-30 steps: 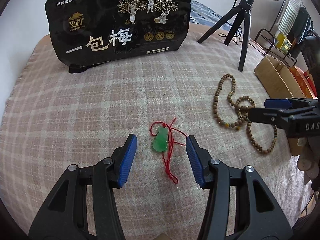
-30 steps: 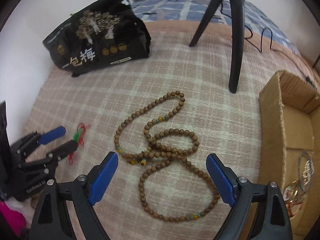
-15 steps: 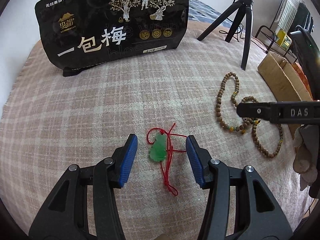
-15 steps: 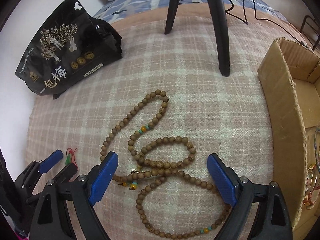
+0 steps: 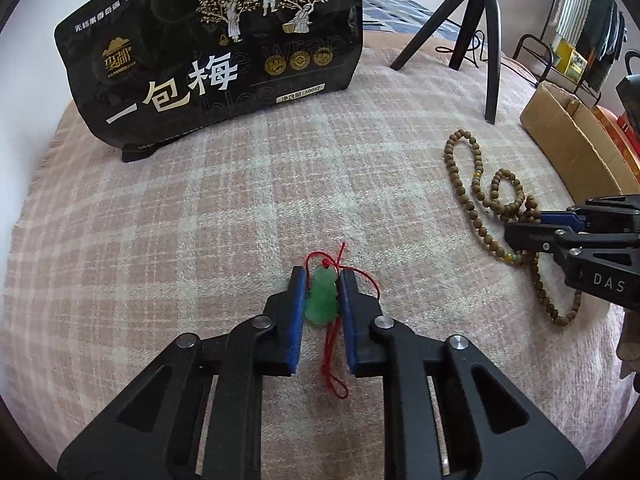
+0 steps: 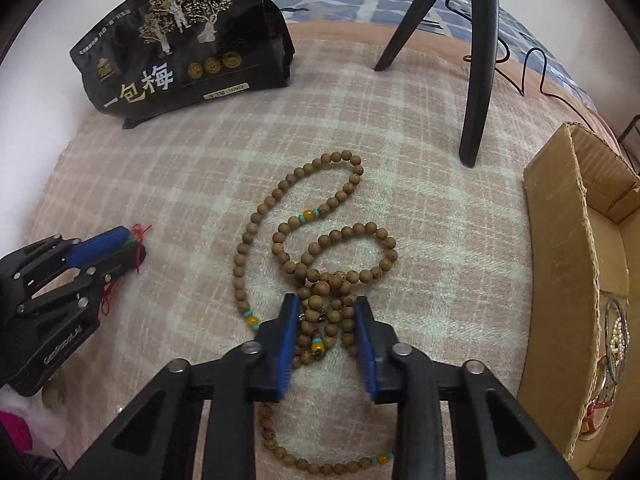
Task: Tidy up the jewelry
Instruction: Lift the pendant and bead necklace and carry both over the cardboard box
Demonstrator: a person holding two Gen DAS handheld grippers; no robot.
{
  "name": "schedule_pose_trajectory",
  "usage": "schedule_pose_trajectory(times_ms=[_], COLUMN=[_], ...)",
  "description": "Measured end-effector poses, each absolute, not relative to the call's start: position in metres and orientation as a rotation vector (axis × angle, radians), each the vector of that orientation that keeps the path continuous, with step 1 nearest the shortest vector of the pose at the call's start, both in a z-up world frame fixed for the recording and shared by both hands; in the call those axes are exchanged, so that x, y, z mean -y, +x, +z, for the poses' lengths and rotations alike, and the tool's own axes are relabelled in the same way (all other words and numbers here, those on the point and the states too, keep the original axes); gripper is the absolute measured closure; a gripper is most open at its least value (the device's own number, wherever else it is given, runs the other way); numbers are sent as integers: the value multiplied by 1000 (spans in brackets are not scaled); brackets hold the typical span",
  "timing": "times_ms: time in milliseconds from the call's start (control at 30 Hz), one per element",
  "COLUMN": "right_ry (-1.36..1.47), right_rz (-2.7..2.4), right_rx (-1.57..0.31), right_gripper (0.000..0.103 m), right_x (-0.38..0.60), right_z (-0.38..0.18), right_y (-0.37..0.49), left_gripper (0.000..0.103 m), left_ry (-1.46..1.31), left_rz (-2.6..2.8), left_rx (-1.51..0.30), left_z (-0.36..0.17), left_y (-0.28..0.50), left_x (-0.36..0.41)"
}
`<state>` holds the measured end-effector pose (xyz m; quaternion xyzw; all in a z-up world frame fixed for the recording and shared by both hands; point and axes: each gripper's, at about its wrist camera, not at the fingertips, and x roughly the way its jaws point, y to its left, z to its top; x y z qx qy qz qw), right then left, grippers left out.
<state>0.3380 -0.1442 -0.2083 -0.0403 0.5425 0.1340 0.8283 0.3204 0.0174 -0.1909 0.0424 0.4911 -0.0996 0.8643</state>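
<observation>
Left gripper [image 5: 323,286] fingers pinched on green pendant [image 5: 321,298], blue pads touching both its sides; red cord [image 5: 332,364] trails back between fingers onto plaid blanket [image 5: 200,220]. Right gripper [image 6: 326,318] fingers closed around bunched middle of wooden bead necklace [image 6: 320,216]; loops lie ahead of fingertips, one loop behind. Cardboard box [image 6: 560,264] right of right fingers.

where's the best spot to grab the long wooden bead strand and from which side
Grip the long brown wooden bead strand at the bunched knot where its loops cross, coming straight down from above. It lies flat on the pink plaid blanket, and that cluster gathers several runs, so fewer loops should trail. The right tool already brackets it there, blue pads either side.
</observation>
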Motion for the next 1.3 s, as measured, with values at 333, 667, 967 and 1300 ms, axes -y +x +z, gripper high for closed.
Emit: schedule_pose_trajectory(times_ms=[333,667,967,1300], right_ry=[-45,4,22,46], right_rz=[310,322,333,339], right_rx=[-1107,-1011,-928,-848], right_gripper=[89,94,94,94], right_x=[154,164,169,186], right_z=[-188,-149,-110,-74], right_y=[327,312,292,260], left_gripper=[91,91,91,91], left_ry=[95,105,82,69], left_rz=[-197,-196,-219,-270], left_rx=[-999,-943,-891,-836], left_z=[-180,-151,-119,-81], left_y=[311,294,277,246], left_x=[-22,-23,-15,9])
